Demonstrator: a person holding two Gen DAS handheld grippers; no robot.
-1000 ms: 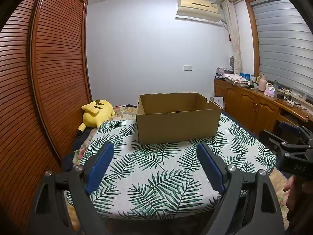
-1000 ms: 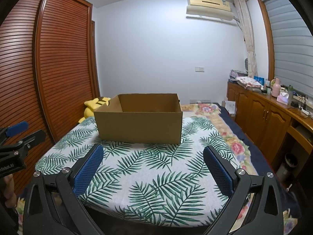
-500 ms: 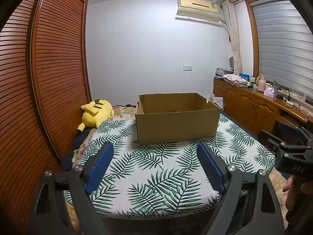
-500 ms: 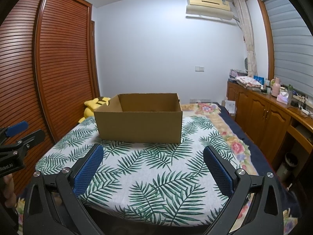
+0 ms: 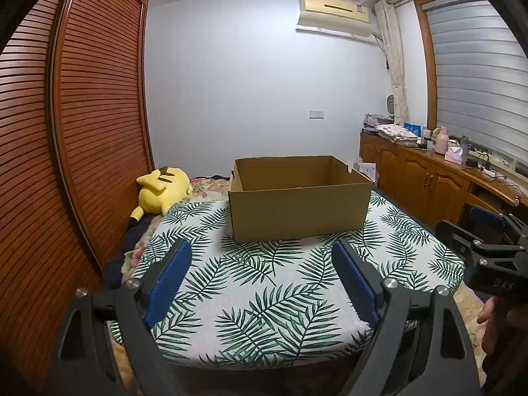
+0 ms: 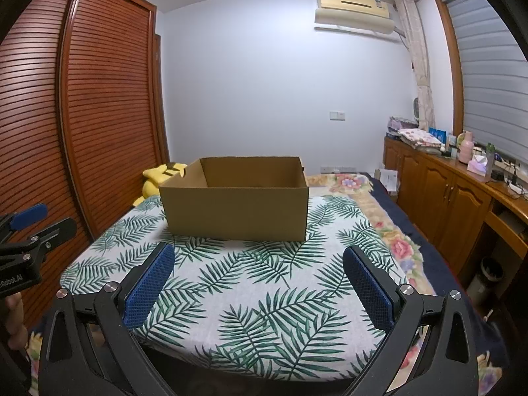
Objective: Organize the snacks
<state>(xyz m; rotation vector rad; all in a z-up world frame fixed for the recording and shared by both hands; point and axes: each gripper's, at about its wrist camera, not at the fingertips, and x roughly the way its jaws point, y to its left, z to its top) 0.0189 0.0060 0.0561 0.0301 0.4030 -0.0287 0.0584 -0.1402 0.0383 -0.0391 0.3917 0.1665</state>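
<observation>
An open brown cardboard box [image 5: 298, 211] stands on the far half of a bed with a palm-leaf cloth [image 5: 264, 283]; it also shows in the right wrist view [image 6: 236, 213]. Its inside is mostly hidden and no snacks show. My left gripper [image 5: 260, 275] is open and empty, held at the bed's near edge. My right gripper [image 6: 259, 280] is open and empty, also at the near edge. Each gripper shows in the other's view, the right one [image 5: 488, 250] and the left one [image 6: 26, 234].
A yellow plush toy [image 5: 161, 189] lies left of the box. A slatted wooden wardrobe [image 5: 66, 151] runs along the left. Wooden cabinets [image 6: 462, 198] with bottles and folded cloth line the right wall. A floral quilt [image 6: 389, 224] borders the cloth on the right.
</observation>
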